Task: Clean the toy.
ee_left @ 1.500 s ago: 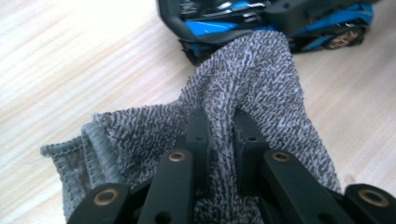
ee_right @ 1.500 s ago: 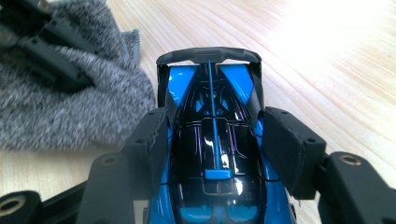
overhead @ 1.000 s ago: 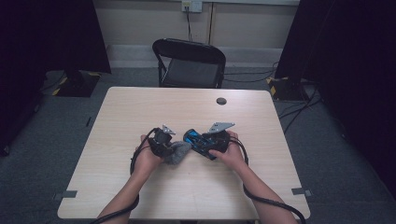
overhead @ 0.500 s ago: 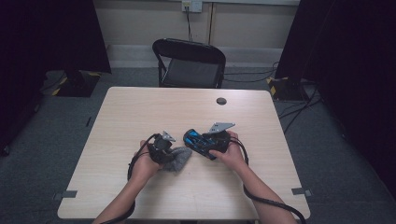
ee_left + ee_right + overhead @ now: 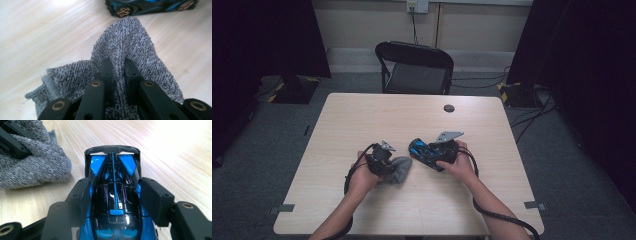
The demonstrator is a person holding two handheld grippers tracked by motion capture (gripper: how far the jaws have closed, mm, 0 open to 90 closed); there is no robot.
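Observation:
A blue and black toy sports car (image 5: 114, 182) sits between the jaws of my right gripper (image 5: 113, 195), which is shut on its sides. In the high view that right gripper (image 5: 424, 150) holds the car (image 5: 419, 149) just right of the table's middle. My left gripper (image 5: 117, 65) is shut on a fold of grey knitted cloth (image 5: 130, 42), which lies bunched on the wood. From above, the left gripper (image 5: 388, 165) and the cloth (image 5: 399, 166) lie just left of the car, a small gap apart. The car's side with bronze wheels (image 5: 150, 6) shows beyond the cloth.
The light wooden table (image 5: 362, 120) has a small round black cap (image 5: 449, 108) near its far right edge. A black folding chair (image 5: 416, 67) stands behind the table. Dark curtains flank the room, and cables run along the floor at the right.
The two grippers have drawn a little apart: the left one with the cloth slid slightly left and toward me. The car stays in the right gripper, almost unmoved.

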